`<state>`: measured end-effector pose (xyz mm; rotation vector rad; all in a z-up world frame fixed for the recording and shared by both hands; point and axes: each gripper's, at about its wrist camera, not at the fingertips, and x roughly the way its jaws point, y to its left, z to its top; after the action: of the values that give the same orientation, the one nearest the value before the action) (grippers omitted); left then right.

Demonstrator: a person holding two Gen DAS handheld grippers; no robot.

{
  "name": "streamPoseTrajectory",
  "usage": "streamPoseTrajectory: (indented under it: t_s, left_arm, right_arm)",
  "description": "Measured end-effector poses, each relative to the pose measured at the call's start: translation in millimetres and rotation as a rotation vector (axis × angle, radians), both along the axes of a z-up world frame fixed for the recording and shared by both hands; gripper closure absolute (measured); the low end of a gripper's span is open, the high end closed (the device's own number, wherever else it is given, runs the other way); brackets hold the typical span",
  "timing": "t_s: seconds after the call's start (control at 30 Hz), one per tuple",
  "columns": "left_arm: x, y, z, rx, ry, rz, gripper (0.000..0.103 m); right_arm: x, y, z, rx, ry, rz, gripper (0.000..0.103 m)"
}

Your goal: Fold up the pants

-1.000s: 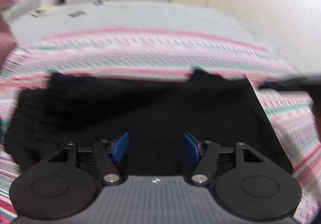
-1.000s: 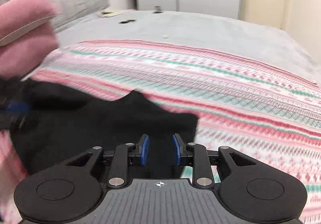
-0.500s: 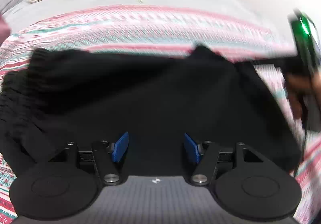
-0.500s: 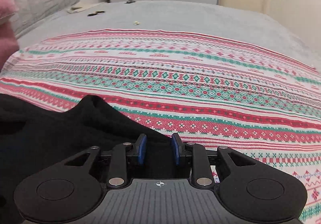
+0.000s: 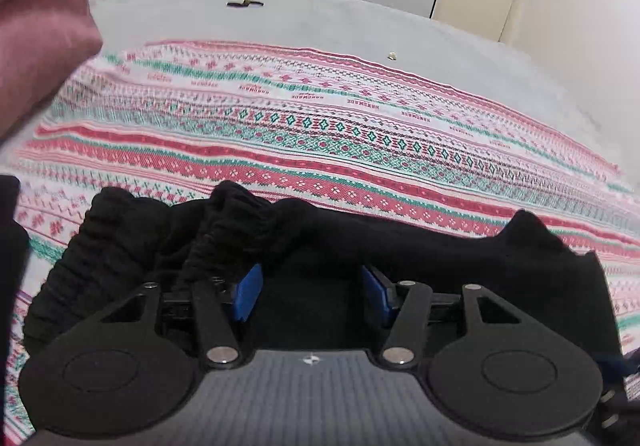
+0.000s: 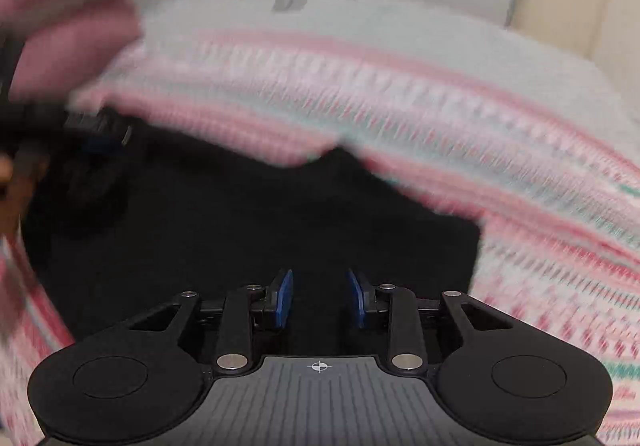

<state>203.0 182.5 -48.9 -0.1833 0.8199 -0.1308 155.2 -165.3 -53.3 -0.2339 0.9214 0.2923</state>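
Left gripper (image 5: 311,296) hangs over the black pants (image 5: 440,286), jaws fairly wide and closing, dark fabric between the blue pads, gathered waistband bunched just left of them. Beyond the pants' far edge, open striped blanket (image 5: 320,134). Over to the blurred right view: right gripper (image 6: 319,298), jaws narrow and opening, above the cloth; its right edge lies near, blanket beyond.
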Motion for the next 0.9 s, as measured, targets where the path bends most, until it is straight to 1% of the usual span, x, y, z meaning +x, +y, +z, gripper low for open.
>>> streamPoseTrajectory:
  t_s: [0.03,0.07,0.1,0.13,0.17,0.23,0.3,0.33,0.37,0.43,0.47,0.53,0.6,0.63,0.67,0.73,0.8,0.83,0.87,0.9]
  left_arm:
    - [-3.6,1.7,3.8,-0.024,-0.001,0.013,0.034]
    - [-8.3,4.2,9.0,-0.054,-0.002,0.026,0.034]
    - [-14.6,4.6,14.0,-0.078,-0.008,0.024,0.034]
    - [-20.5,4.8,17.9,-0.094,-0.021,0.004,0.033]
    - [-28.5,2.0,22.3,-0.095,-0.037,-0.027,0.033]
    - [-42.7,-7.2,26.1,-0.075,-0.06,-0.084,0.031]
    - [-52.0,-14.5,19.6,-0.072,-0.045,-0.123,0.03]
    - [-52.9,-16.9,13.2,-0.069,-0.021,-0.123,0.03]
    - [-51.6,-19.5,5.2,-0.056,0.018,-0.117,0.03]
    - [-46.6,-24.5,-12.3,0.007,0.116,-0.108,0.03]
    - [-45.5,-24.3,-15.6,0.032,0.115,-0.115,0.03]
    - [-48.7,-29.1,-15.4,0.084,0.083,-0.134,0.029]
    - [-53.8,-30.2,-12.6,0.113,0.073,-0.139,0.029]
    - [-57.0,-30.4,-9.6,0.113,0.069,-0.141,0.029]
    - [-57.4,-28.7,-6.8,0.1,0.064,-0.145,0.029]
    - [-62.6,-26.7,2.7,0.041,0.048,-0.166,0.029]
    - [-68.6,-25.8,9.9,-0.005,0.034,-0.196,0.026]
    - [-70.8,-28.0,10.5,-0.008,0.032,-0.204,0.025]
    - [-71.6,-36.4,5.1,-0.005,0.04,-0.213,0.025]
    - [-72.3,-40.3,2.1,-0.005,0.06,-0.228,0.025]
  right_arm:
    - [0.2,2.9,-12.6,-0.037,0.043,0.006,0.073]
    - [-3.1,6.6,-21.7,-0.075,0.035,0.02,0.073]
    - [-7.4,10.1,-22.9,-0.099,0.009,0.036,0.072]
    - [-8.9,12.0,-20.3,-0.11,0.004,0.032,0.072]
    - [-10.3,11.7,-15.7,-0.093,0.004,0.013,0.072]
    - [-18.0,11.3,-6.0,-0.016,0.0,0.004,0.072]
    - [-26.3,17.4,5.1,0.014,-0.027,0.011,0.072]
    - [-29.8,20.0,8.0,0.025,-0.032,0.012,0.072]
    - [-33.1,21.7,7.7,0.038,-0.024,0.01,0.072]
    - [-37.9,23.5,0.5,0.04,0.01,-0.009,0.071]
    - [-41.4,24.4,-5.6,0.019,0.027,-0.025,0.071]
    - [-51.4,24.1,-16.0,-0.014,0.039,-0.056,0.071]
    - [-66.1,21.0,-19.5,-0.011,0.009,-0.085,0.071]
    - [-72.4,20.0,-18.7,-0.01,0.005,-0.1,0.071]
    - [-77.1,18.3,-17.9,-0.003,0.004,-0.116,0.071]
    - [-88.8,16.8,-13.4,0.013,-0.007,-0.145,0.071]
    - [-95.5,12.7,-8.8,0.039,-0.004,-0.169,0.069]
    - [-101.9,11.3,-6.5,0.055,-0.01,-0.183,0.068]
    - [-105.1,8.6,-4.5,0.074,-0.012,-0.199,0.068]
    - [-107.3,4.7,-0.6,0.093,-0.018,-0.216,0.068]
